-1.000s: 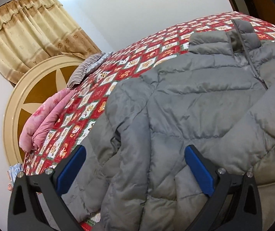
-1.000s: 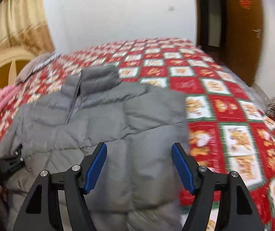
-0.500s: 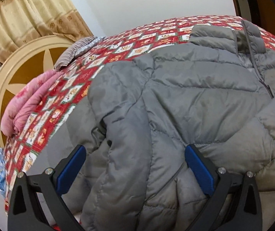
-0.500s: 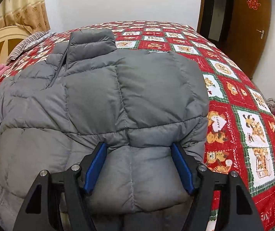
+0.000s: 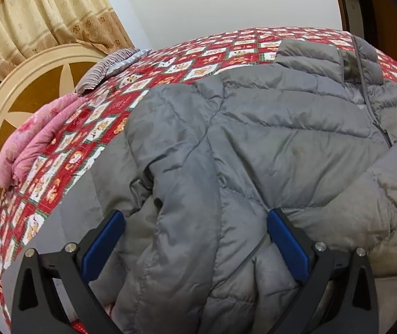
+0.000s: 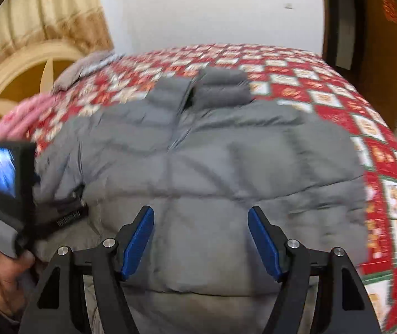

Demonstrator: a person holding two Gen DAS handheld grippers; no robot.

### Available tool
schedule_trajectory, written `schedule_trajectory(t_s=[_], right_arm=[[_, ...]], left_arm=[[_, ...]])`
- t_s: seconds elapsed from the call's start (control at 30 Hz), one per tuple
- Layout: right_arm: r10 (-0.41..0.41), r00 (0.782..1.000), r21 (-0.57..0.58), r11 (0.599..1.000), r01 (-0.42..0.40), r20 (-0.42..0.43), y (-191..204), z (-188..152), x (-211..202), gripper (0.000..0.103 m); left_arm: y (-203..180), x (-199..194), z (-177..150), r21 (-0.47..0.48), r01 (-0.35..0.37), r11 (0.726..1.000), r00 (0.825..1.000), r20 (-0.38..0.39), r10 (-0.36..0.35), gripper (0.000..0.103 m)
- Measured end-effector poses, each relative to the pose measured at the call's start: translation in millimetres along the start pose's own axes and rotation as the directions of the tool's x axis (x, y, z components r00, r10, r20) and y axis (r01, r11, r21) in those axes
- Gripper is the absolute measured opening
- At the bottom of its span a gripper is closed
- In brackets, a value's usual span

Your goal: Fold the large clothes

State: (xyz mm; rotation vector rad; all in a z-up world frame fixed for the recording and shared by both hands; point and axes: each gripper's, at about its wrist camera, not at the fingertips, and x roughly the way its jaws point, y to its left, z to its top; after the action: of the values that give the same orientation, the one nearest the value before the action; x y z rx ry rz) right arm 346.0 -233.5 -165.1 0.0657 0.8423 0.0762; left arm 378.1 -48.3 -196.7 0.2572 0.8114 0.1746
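The gray jacket [image 5: 268, 144] lies spread on the red patterned bed [image 5: 59, 172], directly ahead of and beneath both grippers. The left gripper [image 5: 195, 222] and right gripper [image 6: 201, 220] each hang over it with jaws apart, gripping nothing.

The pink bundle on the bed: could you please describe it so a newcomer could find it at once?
Start at the round cream and brown headboard of the bed with the red patchwork cover. The pink bundle lies against it, beside a striped grey pillow. It is the only pink, folded, floral-printed cloth there, well apart from the grey puffer jacket.
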Motion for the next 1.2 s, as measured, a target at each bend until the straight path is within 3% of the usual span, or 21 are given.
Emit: schedule_trajectory(t_s=[0.17, 1.2], right_arm=[[-0.007, 1.0, 0.018, 1.0, 0.007, -0.009, -3, -14, 14, 0.07], [-0.115, 0.993, -0.065, 0.991, 0.114, -0.012, 12, -17, 29, 0.075]], left_arm=[[2, 2, 0, -0.015, 0.024, 1.0, 1.0, -0.011, -0.025, 0.103], [1, 1, 0, -0.006, 0.016, 1.0, 1.0, -0.011, -0.017, 0.103]])
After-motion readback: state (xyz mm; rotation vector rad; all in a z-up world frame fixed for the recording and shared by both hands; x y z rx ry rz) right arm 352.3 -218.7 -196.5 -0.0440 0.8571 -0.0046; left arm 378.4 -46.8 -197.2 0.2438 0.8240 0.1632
